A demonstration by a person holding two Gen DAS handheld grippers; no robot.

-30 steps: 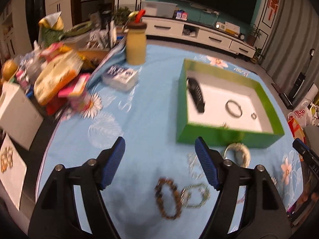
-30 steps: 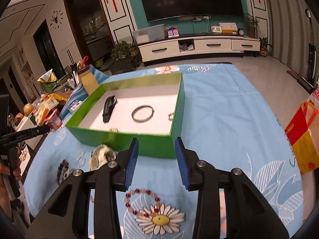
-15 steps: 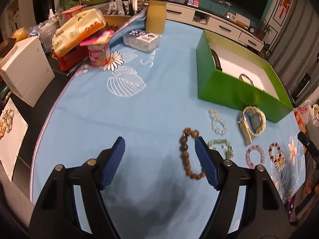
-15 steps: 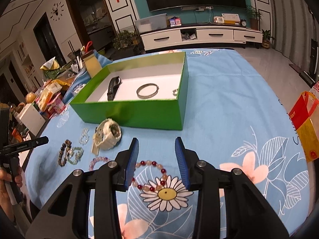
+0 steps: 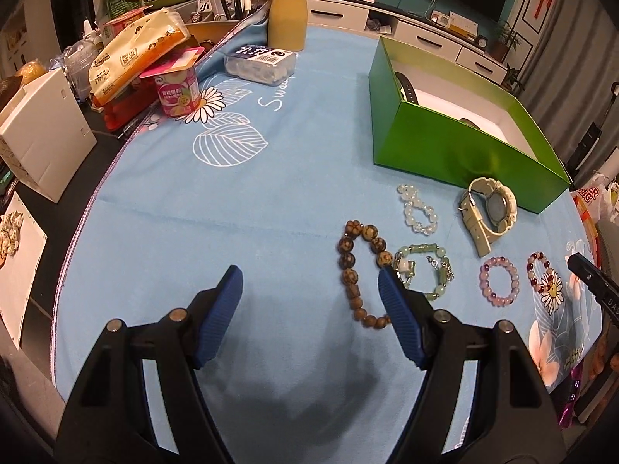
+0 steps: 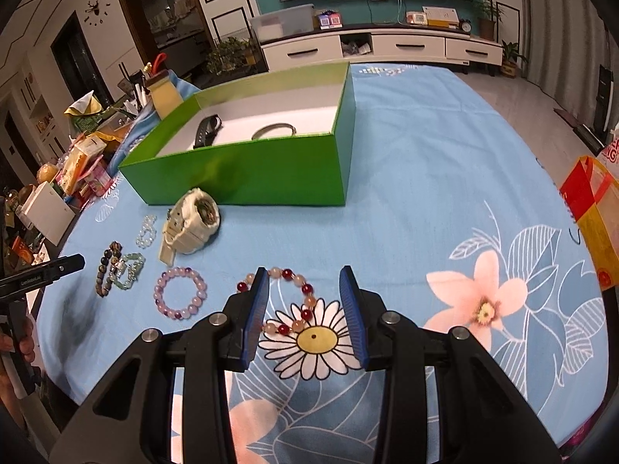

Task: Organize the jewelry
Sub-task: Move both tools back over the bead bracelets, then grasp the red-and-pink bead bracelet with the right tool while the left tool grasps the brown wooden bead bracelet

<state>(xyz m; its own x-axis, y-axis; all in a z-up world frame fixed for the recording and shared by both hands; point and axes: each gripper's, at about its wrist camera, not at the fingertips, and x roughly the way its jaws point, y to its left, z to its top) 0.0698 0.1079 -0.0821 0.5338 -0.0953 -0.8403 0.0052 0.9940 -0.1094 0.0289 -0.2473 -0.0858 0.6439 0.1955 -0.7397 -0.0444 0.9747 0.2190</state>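
Note:
A green box (image 5: 456,143) (image 6: 247,170) on the blue cloth holds a black band (image 6: 207,131) and a metal bangle (image 6: 272,129). In front of it lie a cream watch (image 5: 487,208) (image 6: 191,222), a clear bead bracelet (image 5: 418,210), a brown bead bracelet (image 5: 358,274), a green bracelet (image 5: 425,266), a purple bracelet (image 5: 499,280) (image 6: 180,294) and a red-and-pink bracelet (image 5: 541,278) (image 6: 290,301). My left gripper (image 5: 309,282) is open and empty, its right finger beside the brown bracelet. My right gripper (image 6: 303,290) is open, straddling the red-and-pink bracelet.
Snack packs (image 5: 135,50), a pink cup (image 5: 178,92), a yellow jar (image 5: 288,19), a plastic case (image 5: 261,63) and a white carton (image 5: 42,127) crowd the table's far left. A red-yellow bag (image 6: 592,208) hangs past the right edge.
Both grippers have pulled back from the box and come down toward the loose jewelry. The right gripper's opening has widened and now straddles the red-and-pink bracelet.

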